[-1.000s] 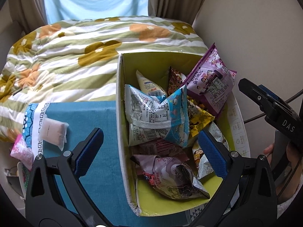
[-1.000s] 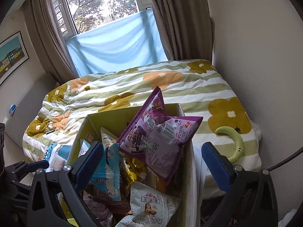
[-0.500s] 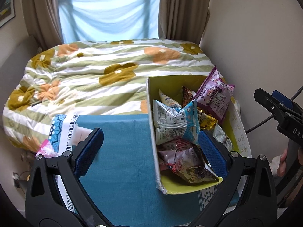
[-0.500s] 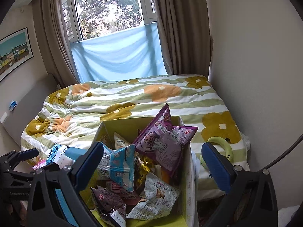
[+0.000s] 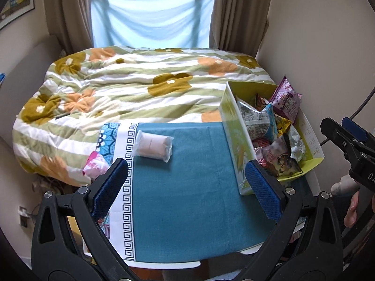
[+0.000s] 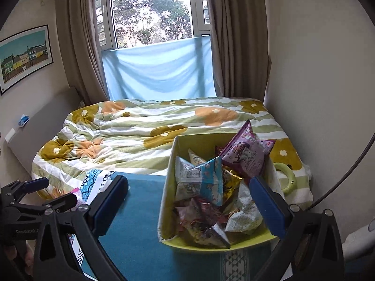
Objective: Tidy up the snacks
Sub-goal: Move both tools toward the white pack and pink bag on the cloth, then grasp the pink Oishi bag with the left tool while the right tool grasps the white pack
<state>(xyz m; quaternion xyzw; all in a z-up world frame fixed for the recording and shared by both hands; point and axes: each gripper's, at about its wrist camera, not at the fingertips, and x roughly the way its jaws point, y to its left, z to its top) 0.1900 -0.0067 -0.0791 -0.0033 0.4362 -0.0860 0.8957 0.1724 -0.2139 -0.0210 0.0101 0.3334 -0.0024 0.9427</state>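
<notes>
A yellow-green box [image 5: 236, 140] [image 6: 167, 201] stands at the right end of the teal-clothed table [image 5: 187, 199], piled with several snack packets. A purple packet [image 5: 287, 100] [image 6: 246, 154] leans at its far corner and a blue-and-white packet [image 6: 204, 178] stands upright in the middle. A clear-wrapped pinkish snack [image 5: 152, 146] lies alone on the cloth's left part, and a pink packet [image 5: 93, 167] sits at the left edge. My left gripper [image 5: 187, 185] hangs open over the cloth, empty. My right gripper [image 6: 187, 201] is open and empty above the box's near end.
A bed with a flowered quilt [image 5: 131, 89] lies beyond the table, under a curtained window [image 6: 152, 18]. The wall [image 5: 316, 46] runs close along the box's right side. A green ring [image 6: 287, 178] lies on the quilt right of the box.
Both grippers have pulled back and up from the box, so more of the table and bed shows. The left gripper's view has swung left, onto the bare cloth and the wrapped snack.
</notes>
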